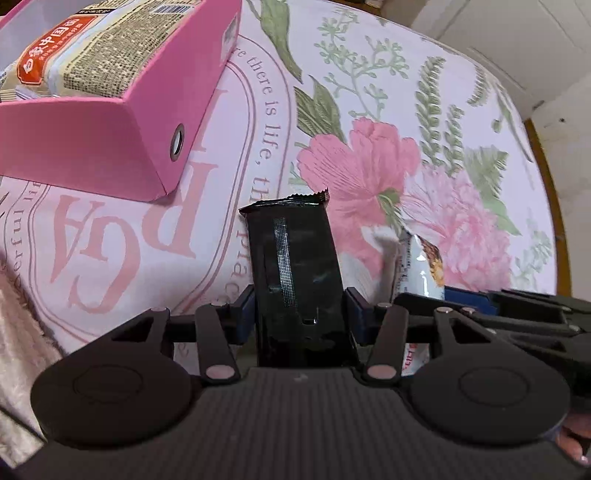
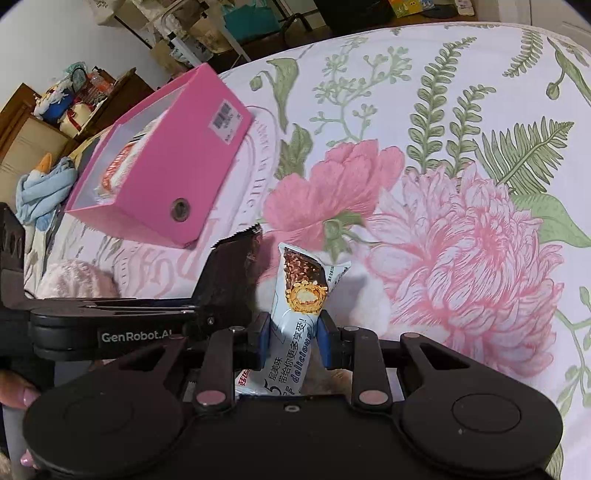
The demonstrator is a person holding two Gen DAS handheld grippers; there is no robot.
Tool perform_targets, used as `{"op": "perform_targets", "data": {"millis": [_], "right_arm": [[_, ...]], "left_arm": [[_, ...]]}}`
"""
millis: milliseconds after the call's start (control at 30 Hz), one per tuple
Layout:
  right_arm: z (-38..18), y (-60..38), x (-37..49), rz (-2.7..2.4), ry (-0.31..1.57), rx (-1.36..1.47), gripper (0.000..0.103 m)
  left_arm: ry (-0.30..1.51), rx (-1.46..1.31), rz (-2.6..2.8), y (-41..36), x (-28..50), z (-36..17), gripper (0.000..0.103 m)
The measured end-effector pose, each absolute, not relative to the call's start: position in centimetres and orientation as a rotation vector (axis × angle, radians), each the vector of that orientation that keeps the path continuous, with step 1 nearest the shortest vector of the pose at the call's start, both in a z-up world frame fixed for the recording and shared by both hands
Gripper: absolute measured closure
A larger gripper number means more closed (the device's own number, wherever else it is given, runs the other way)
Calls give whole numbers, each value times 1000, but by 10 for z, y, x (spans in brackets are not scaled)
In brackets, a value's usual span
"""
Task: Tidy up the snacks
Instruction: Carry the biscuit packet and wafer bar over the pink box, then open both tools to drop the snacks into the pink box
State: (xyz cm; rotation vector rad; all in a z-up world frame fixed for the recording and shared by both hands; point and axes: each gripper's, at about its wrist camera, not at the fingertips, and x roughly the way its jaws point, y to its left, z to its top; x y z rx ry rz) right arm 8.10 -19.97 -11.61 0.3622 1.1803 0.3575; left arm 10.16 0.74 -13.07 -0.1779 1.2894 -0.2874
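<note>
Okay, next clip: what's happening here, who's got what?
A person is sorting snacks on a floral bedspread, a handheld gripper in each hand. The right gripper is shut on a light blue snack bar. The left gripper has a black snack packet between its pads, though it is unclear whether they press on it. A pink box lies open nearby with at least one large packet already inside; neither held snack is in it yet.

Floral bedspread (image 2: 461,147), cluttered wooden cabinet (image 2: 33,122), white wall (image 2: 55,33)
</note>
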Motion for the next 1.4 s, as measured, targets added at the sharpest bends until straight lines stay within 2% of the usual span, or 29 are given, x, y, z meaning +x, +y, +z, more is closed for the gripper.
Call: {"op": "perform_targets", "data": {"millis": [133,433,767,900,1200,1267,1333,1400], "right_arm": [[-90,-188,73,390,1177,338,72],[-32,-148,73,490,1065,291,72],[0,-62,146,640,990,275,72],[-13,-29,193,649,1032,321,72],[-46,23,254,615,1080,416,69],[-54,26,261,602,1090,455,58],[-59,24,262,599,1092,505,53],[-58,17,255,600,1079,547,52]], "left_arm": [[1285,-185,-340,18,89,-107,55],[1129,-220,-328,84,72,-41,55],[959,-124,-168,186,114,6,54],[934,-99,-132,214,150,1,54],[998,-190,-42,240,221,-44,52],[1000,-215,-19,243,223,-50,47],[1020,-208,-21,244,222,-54,46],[1018,-208,-20,245,214,-54,45]]}}
